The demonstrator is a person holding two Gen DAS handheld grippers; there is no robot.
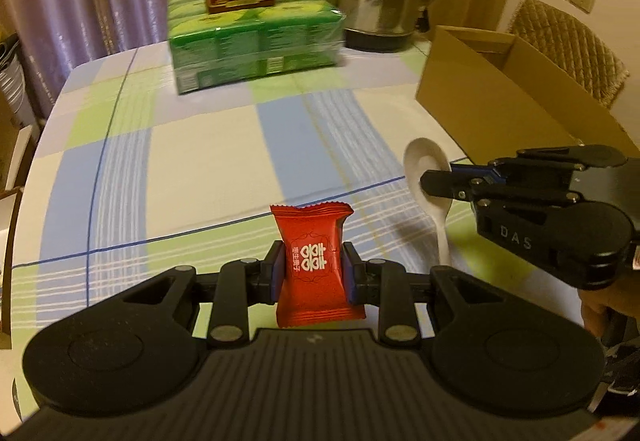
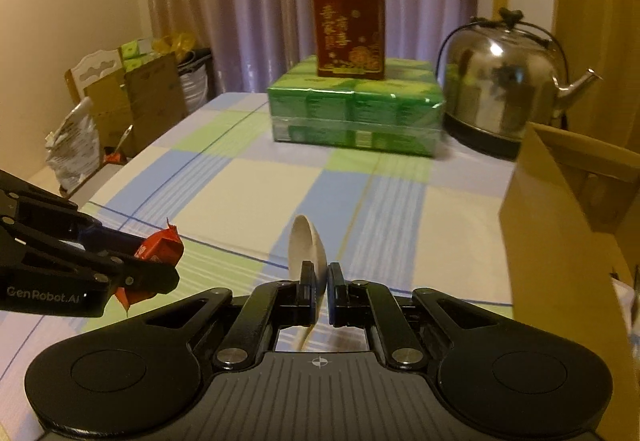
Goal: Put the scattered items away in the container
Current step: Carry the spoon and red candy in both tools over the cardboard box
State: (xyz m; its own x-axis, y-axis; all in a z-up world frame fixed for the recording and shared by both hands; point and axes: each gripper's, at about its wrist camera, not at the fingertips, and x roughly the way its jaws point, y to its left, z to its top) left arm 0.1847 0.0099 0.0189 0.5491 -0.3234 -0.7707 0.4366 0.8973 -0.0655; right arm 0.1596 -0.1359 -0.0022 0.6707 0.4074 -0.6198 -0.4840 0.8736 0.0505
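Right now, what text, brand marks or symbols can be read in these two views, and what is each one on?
"DAS": on the body of the right hand-held gripper.
"GenRobot.AI": on the side of the left hand-held gripper.
"囍" in white: on the red candy packet; the small characters beside it are too small to read.
Gold characters on the red box: too blurred to read.
Print on the green tissue pack: too blurred.

Red candy packet [image 1: 314, 267] and white spoon [image 1: 430, 181] held upright, beside cardboard box [image 1: 492, 97].

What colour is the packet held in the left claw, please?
The packet is red with white print, clearest in the left wrist view.
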